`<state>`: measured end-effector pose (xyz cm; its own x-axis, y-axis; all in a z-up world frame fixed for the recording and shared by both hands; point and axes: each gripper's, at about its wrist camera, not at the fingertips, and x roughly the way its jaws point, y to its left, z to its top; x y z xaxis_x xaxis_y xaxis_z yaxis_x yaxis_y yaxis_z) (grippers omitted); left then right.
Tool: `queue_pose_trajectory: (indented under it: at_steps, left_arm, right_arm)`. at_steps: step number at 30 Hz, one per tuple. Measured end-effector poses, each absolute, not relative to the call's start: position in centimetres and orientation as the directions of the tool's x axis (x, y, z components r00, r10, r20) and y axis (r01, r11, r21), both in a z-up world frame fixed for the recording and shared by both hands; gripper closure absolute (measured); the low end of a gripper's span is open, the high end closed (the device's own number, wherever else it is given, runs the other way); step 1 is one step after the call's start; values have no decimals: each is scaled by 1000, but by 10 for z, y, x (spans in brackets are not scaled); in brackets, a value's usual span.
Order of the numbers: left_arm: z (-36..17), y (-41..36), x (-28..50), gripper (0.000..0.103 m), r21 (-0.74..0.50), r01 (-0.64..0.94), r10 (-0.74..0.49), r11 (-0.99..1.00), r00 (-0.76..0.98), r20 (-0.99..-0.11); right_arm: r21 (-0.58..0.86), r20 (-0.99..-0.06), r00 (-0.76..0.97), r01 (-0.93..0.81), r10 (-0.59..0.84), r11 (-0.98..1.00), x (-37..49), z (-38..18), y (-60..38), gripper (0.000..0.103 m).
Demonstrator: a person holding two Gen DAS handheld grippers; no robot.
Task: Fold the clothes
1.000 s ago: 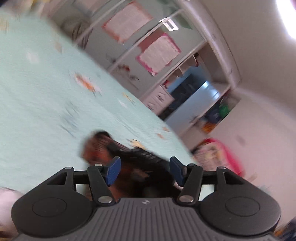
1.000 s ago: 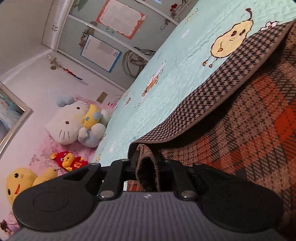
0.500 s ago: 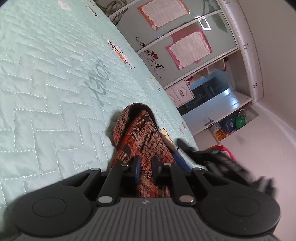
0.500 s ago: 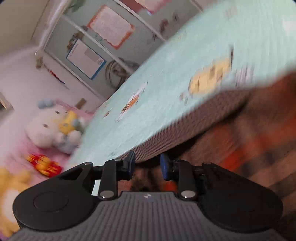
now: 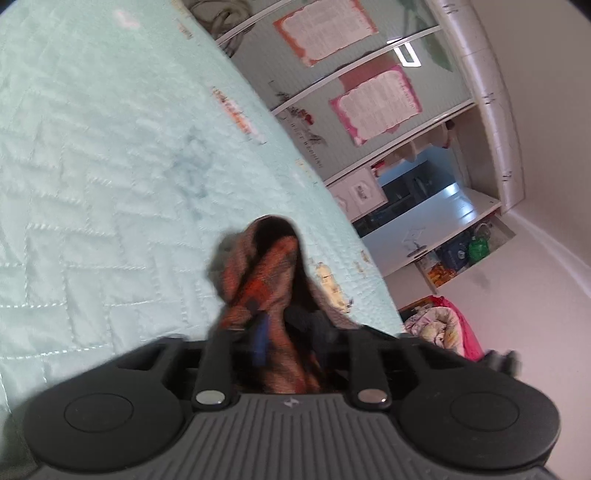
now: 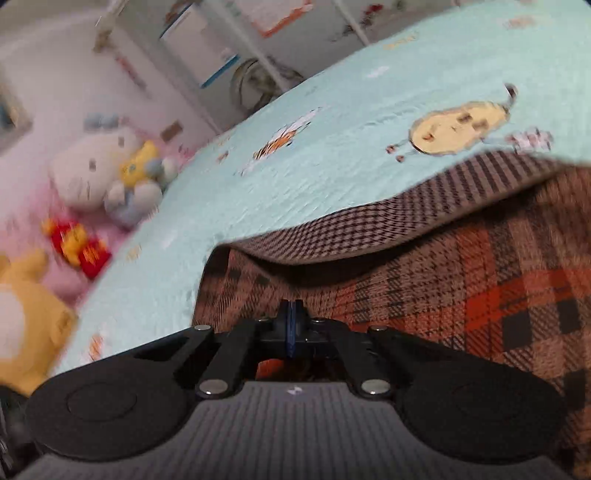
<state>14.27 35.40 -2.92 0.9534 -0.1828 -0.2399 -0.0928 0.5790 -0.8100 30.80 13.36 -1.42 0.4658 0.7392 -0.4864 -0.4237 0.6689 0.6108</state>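
Since half a second ago right hand-held gripper (image 6: 291,325) clenches empty against plaid garment (image 6: 461,295) on bed (image 6: 332,166) | left hand-held gripper (image 5: 286,339) grips bunched cloth, lifted | risk: one-sided hold lets fold sag crooked

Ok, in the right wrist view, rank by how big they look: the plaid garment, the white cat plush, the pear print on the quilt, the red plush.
1. plaid garment, partly nearness
2. white cat plush
3. pear print
4. red plush

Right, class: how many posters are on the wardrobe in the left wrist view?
2: an orange-bordered poster higher up, a pink-bordered poster lower right; more may lie outside the frame.
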Motion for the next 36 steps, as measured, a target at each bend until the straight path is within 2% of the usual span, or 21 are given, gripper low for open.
queue_pose_trajectory:
  at_steps: [1, 5, 6, 7, 10, 12, 18, 20, 23, 24, 25, 27, 29, 34, 35, 36]
  left_arm:
    - [-22, 349, 140, 39, -792, -66, -182, 608, 958, -219]
    - [-7, 330, 135, 35, -687, -44, -135, 725, 970, -204]
    - [-13, 334, 139, 38, -699, -64, -139, 712, 963, -230]
    - [-19, 338, 142, 45, -711, -85, -144, 698, 956, -256]
    - [-28, 345, 150, 51, -712, -127, -147, 690, 939, -309]
    - [-27, 342, 151, 51, -690, -131, -136, 712, 938, -319]
    - [-31, 346, 155, 50, -712, -127, -141, 690, 942, -304]
    - [-30, 347, 154, 50, -716, -125, -142, 687, 943, -301]
    - [-29, 347, 153, 50, -720, -123, -145, 682, 943, -299]
    - [-29, 347, 152, 50, -722, -123, -146, 680, 943, -298]
    - [-29, 347, 152, 50, -724, -122, -147, 678, 944, -297]
    - [-29, 347, 151, 50, -728, -121, -149, 675, 944, -295]
    - [-30, 347, 149, 50, -732, -119, -152, 671, 944, -293]
    - [-29, 347, 146, 49, -736, -118, -154, 667, 944, -291]
    - [-29, 347, 146, 49, -736, -118, -154, 667, 944, -291]
    - [-29, 347, 146, 49, -736, -119, -153, 667, 944, -292]
  right_arm:
    - [612, -480, 477, -420, 736, 670, 308, -14, 135, 103]
    - [574, -492, 508, -421, 707, 702, 310, -13, 145, 102]
    - [586, -488, 508, -412, 710, 698, 311, -14, 144, 102]
    - [607, -480, 505, -399, 717, 687, 314, -14, 141, 102]
    - [633, -462, 514, -380, 723, 675, 312, -9, 131, 100]
    - [628, -450, 523, -390, 723, 673, 307, 0, 126, 87]
    - [600, -404, 518, -472, 754, 646, 288, 32, 112, 87]
    - [575, -444, 486, -490, 753, 655, 288, 30, 115, 87]
    - [509, -560, 500, -422, 661, 750, 299, 10, 117, 84]
    - [511, -563, 500, -415, 658, 753, 302, 5, 115, 85]
    - [525, -551, 497, -419, 671, 741, 305, 1, 112, 82]
    - [549, -526, 475, -443, 705, 709, 309, -3, 109, 68]
    - [560, -511, 444, -478, 736, 677, 312, -5, 109, 65]
    - [549, -513, 393, -533, 763, 643, 304, -3, 112, 66]
    - [533, -520, 386, -551, 762, 642, 302, -2, 115, 72]
    - [515, -526, 391, -560, 755, 649, 301, -1, 117, 87]
